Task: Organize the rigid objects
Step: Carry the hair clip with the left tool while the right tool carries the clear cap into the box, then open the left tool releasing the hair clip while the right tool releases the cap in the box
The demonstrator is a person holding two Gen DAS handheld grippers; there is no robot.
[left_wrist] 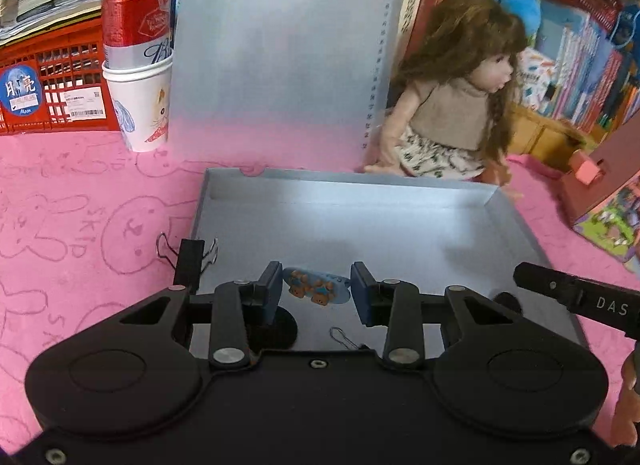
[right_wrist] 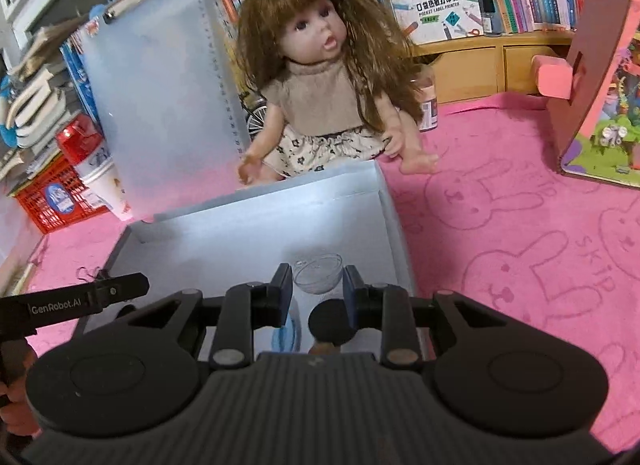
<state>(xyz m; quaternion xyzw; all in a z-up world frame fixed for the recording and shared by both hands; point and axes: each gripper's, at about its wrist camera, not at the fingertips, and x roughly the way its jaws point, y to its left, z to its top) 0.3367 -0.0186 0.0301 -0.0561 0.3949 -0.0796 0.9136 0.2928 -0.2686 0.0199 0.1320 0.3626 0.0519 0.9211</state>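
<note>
Left gripper (left_wrist: 316,291) grasping bear-print tag (left_wrist: 316,288) over grey box (left_wrist: 400,185), six o'clock. Right gripper (right_wrist: 317,289) pinching clear plastic cup (right_wrist: 318,275): light, slippery, crushable; hold rim gently.

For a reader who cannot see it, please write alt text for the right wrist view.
The right claw holds a clear cup over an open grey box on a pink cloth. A doll sits behind the box, before bookshelves. The left claw's tip enters at the left.
</note>
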